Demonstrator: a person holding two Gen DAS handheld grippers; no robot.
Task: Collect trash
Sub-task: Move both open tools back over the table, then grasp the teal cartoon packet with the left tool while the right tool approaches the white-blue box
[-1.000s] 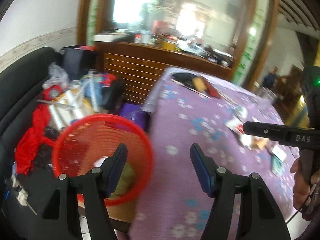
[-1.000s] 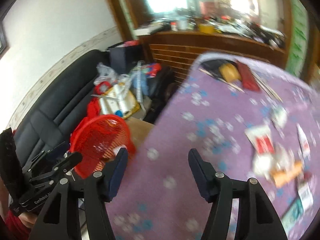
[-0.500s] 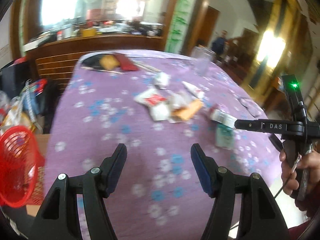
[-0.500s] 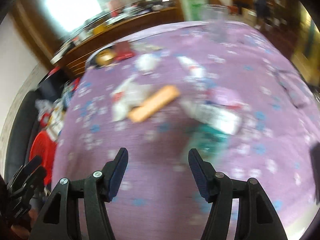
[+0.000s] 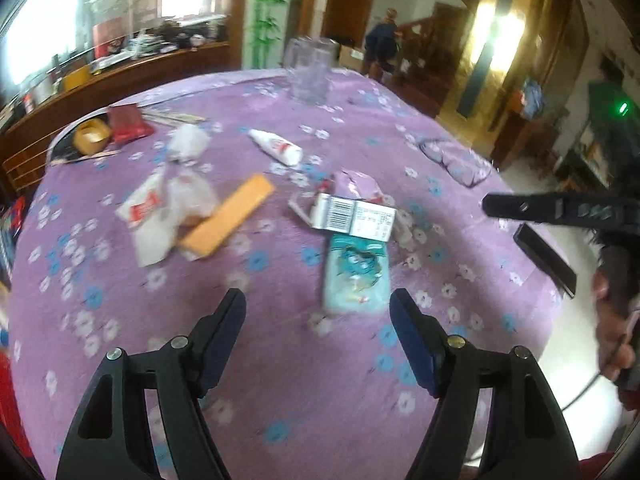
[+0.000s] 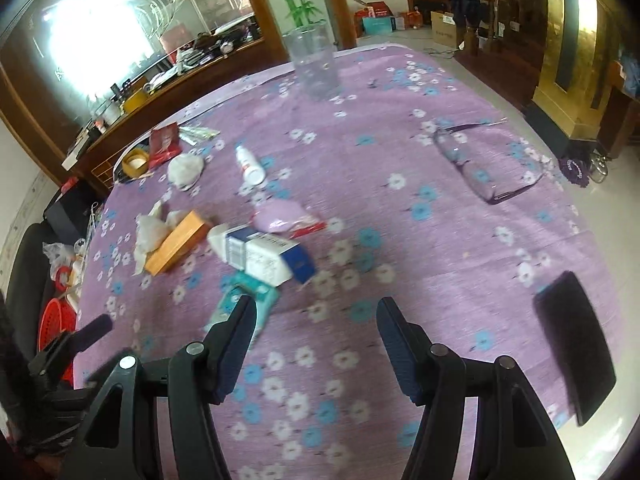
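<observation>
Crumpled wrappers [image 5: 168,216] and flat cartons [image 5: 354,220] litter flowered cloth [image 5: 280,380].

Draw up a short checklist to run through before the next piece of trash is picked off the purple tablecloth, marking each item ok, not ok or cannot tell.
1. Left gripper empty, jaws just opening wider: ok.
2. Right gripper open and empty: ok.
3. Teal packet lying flat, nearest the left gripper: ok.
4. White box overlapping the packet's far end: not ok.
5. Glasses and phone clear of the trash: ok.
6. Red basket within reach: cannot tell.

left wrist: angled down over table [image 5: 280,360] | right wrist: same | shared: litter mid-table
</observation>
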